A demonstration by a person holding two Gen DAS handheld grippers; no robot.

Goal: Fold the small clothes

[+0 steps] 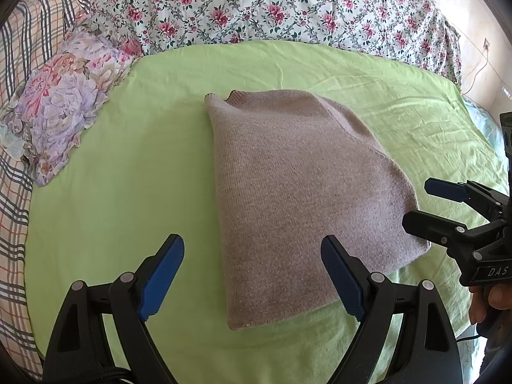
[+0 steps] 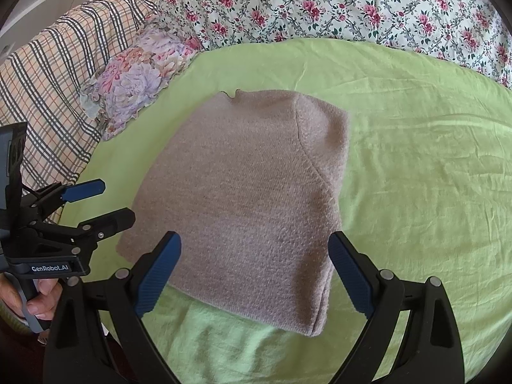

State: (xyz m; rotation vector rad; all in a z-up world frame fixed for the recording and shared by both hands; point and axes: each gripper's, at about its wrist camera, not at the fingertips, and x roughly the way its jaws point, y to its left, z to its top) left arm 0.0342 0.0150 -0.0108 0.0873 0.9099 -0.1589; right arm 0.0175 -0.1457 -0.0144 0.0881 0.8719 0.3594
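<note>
A pinkish-beige knit sweater [image 1: 297, 192] lies folded in a compact rectangle on the light green sheet [image 1: 128, 192], collar end away from me. My left gripper [image 1: 252, 246] hovers open above the sweater's near edge, nothing between its blue pads. In the right wrist view the same sweater [image 2: 249, 192] fills the middle. My right gripper [image 2: 254, 246] stands open over its near edge, also empty. Each gripper shows in the other's view: the right gripper [image 1: 428, 204] at the sweater's right side, the left gripper [image 2: 115, 201] at its left side, both open.
A floral quilt [image 1: 272, 6] lies bunched along the far side of the bed. A purple-flowered pillow [image 1: 64, 102] and a plaid blanket [image 2: 48, 89] sit at the left. A person's fingers [image 2: 38, 300] grip the left handle. A wall with a cable [image 1: 480, 73] is at the far right.
</note>
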